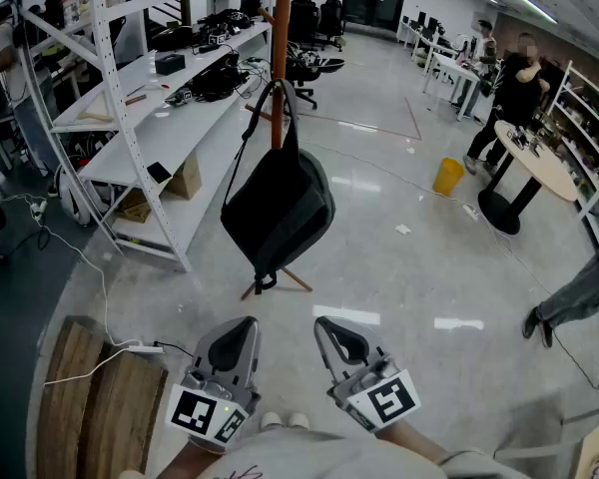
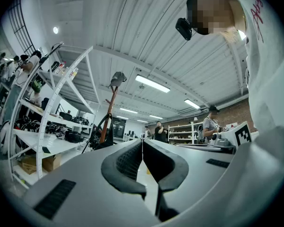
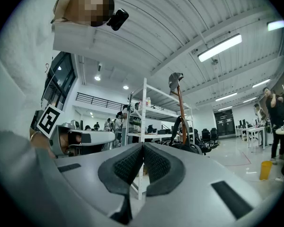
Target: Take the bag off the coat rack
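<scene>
A dark grey bag (image 1: 278, 206) hangs by its strap from a peg of the brown wooden coat rack (image 1: 281, 38), whose legs rest on the glossy floor. Both grippers are held low, close to my body and well short of the bag. My left gripper (image 1: 242, 327) is shut with nothing in it, and so is my right gripper (image 1: 329, 327). In the left gripper view the rack (image 2: 110, 109) and bag (image 2: 101, 135) show small and far beyond the shut left gripper (image 2: 142, 143). The right gripper view shows the rack (image 3: 180, 109) and bag (image 3: 184, 143) past the shut right gripper (image 3: 143, 146).
White metal shelving (image 1: 130, 118) with cables and gear stands left of the rack. A wooden pallet (image 1: 95, 397) and white cable lie at lower left. A round table (image 1: 535, 158), a yellow bin (image 1: 447, 176) and people stand at the right.
</scene>
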Tool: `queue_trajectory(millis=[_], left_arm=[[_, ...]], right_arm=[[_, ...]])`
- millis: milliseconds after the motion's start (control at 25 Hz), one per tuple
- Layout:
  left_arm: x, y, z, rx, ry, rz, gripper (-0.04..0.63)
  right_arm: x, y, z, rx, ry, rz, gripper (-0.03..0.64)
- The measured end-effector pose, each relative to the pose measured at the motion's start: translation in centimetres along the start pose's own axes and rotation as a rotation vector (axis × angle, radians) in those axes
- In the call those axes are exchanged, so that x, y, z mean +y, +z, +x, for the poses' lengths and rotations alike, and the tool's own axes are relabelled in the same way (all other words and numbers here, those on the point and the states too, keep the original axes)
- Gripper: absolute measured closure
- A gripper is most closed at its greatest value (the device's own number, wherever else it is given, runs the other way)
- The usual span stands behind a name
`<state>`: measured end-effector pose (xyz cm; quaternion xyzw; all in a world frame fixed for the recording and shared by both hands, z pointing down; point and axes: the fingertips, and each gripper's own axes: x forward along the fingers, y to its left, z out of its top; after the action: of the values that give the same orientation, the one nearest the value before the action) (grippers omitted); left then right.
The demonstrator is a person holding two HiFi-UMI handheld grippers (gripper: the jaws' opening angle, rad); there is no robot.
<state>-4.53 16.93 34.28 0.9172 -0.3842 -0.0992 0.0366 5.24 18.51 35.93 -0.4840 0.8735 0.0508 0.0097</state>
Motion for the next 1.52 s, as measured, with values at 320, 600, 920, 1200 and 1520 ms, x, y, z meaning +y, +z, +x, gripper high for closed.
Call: queue_trajectory(millis=[320,600,920,1200,1520], left_arm=[[0.1,0.2,-0.2,-0.011,0.000,0.009,0.575],[-0.2,-0.2,-0.2,-0.003,0.010,0.011,0.575],[-1.3,-0.6,-0.4,-0.006,0.050,0.014,0.575],[-0.7,-1.1,-0.5,0.005,0.081,0.005,0.575],[1.8,-0.5,3.2,-0.030,0.058,0.020,0.575]], right_arm=[[0.5,-0.4,0.1,0.009,0.000,-0.005,0.597],[0.5,0.4,-0.4,-0.035,0.017,-0.009,0.597],[-0.3,-0.3,-1.4,-0.030,0.035,0.018,0.597],[-0.4,-0.5,-0.2,-0.018,0.058,0.006,0.597],[-2.5,-0.3,3.6,-0.039,0.042,0.011,0.596]])
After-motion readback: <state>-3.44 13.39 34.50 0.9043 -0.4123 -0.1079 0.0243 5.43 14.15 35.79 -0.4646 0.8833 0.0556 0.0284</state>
